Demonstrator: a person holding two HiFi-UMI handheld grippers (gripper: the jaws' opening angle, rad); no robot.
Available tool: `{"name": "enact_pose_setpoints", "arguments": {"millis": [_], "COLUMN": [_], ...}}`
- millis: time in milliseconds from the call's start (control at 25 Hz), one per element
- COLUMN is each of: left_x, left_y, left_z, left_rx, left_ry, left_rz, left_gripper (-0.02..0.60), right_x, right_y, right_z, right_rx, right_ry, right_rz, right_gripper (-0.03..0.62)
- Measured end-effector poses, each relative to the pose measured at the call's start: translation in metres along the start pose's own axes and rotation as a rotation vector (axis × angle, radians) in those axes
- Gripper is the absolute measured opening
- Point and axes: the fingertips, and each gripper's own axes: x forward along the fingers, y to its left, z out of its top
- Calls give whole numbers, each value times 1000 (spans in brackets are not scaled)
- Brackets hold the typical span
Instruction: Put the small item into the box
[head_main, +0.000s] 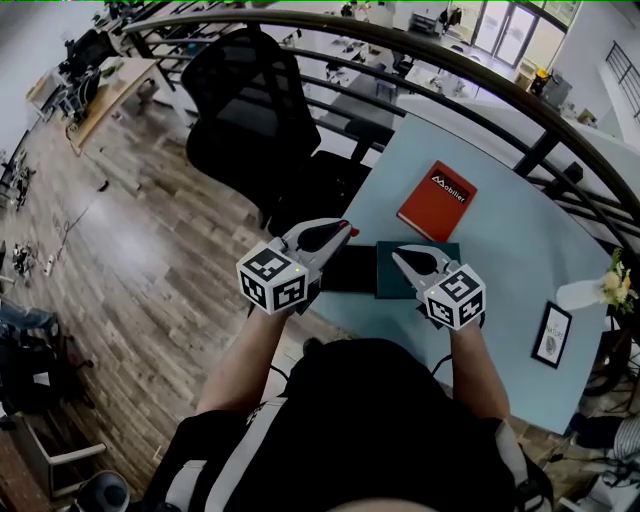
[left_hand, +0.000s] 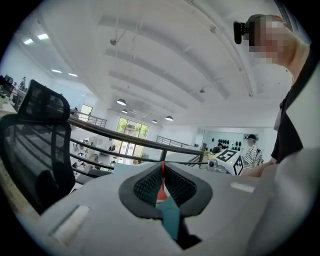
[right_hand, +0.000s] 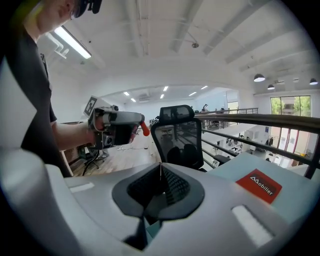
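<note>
Small item (right_hand: 143, 128), red, pinched at the tip of the left hand-held gripper (head_main: 343, 230), held in the air above the bench's near edge, just left of the box and not in it.

Wooden floor (head_main: 130, 240) fills the left of the head view. A dark curved railing (head_main: 480, 90) runs behind the bench.

Bench (head_main: 500, 260): pale blue top, in front of the person.

Black mesh office chair (head_main: 250, 110) stands at the bench's far left side.

Red flat case with white print (head_main: 436, 200) lies on the bench beyond the box, apart from it.

Box (head_main: 425, 262): dark teal, lying near the bench's front edge. A black flat piece (head_main: 348, 270) lies against its left side.

Black picture frame (head_main: 551, 335) and a white vase with flowers (head_main: 600, 290) sit at the bench's right end, well apart from the box.

Left hand-held gripper: jaws nearly together, clamped on the red piece, which shows as a thin red sliver between the pads in the left gripper view. It touches nothing else.

Right hand-held gripper (right_hand: 160, 172): jaws closed flat on each other, nothing between them. In the head view its tip lies over the box's near left part. Cannot tell whether it touches.
</note>
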Motion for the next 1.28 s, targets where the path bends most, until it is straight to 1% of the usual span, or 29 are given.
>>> {"name": "enact_pose_setpoints", "arguments": {"millis": [120,200,280,400,560,720,880,960,1040,1160,1280], "left_x": [-8,-13,-18,-24,-32,-43,-56,-64,-71,-80,-85], "left_y": [14,24,34,47,56,61,66,67,68,74,76], "left_z": [15,25,31,39,53,64,74,78,79,73,62], "left_rx": [-11,-4,30,91,130,145,175,195,191,145,121], "left_ry": [-22,-27,-13,11,-2,-24,-50,-66,-88,-124,-127], "left_rz": [54,95,150,228,276,312,369,402,427,460,485], "left_gripper": [18,18,18,18,18,18,18,18,18,18,18], "right_x": [-10,-17,-23,-29,-37,-44,-53,-58,-59,-59,-60], "right_y": [-15,-25,-35,-47,-54,-58,-65,-62,-57,-52,-49], "right_z": [17,27,35,45,58,73,93,100,99,89,79], "right_rx": [19,34,52,66,52,50,77,82,71,60,74], "right_ry": [-47,-75,-94,-114,-136,-160,-220,-252,-263,-263,-273], "right_rz": [-47,-83,-116,-140,-158,-175,-219,-222,-218,-223,-228], "right_gripper": [3,3,2,2,2,2,2,0,0,0,0]}}
